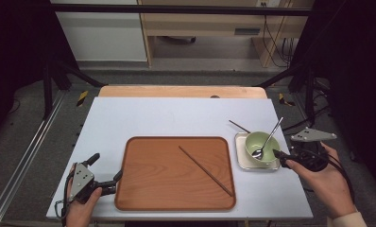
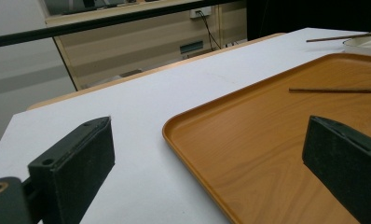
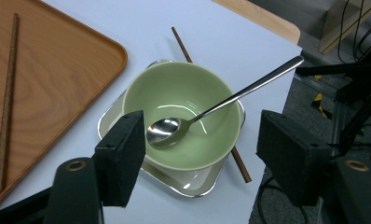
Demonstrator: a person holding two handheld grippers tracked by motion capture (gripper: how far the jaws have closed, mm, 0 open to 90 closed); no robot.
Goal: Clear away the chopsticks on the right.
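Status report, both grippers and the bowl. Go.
Left gripper open, astride the wooden tray's near-left edge. Right gripper open, just short of the green bowl; spoon inside, on a square plate. One chopstick under the plate.

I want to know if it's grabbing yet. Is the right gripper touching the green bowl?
Apart. In the right gripper view, the right gripper hangs open above the green bowl, one jaw on each side, none pressing it.

- Left tongs (image 1: 106,171): black body, grey three-cornered plate with dark screw holes, thin trailing cable.
- Right tongs (image 1: 279,156): black, grey plate, black cables.
- Cream sleeve (image 1: 349,221) at the right wrist.
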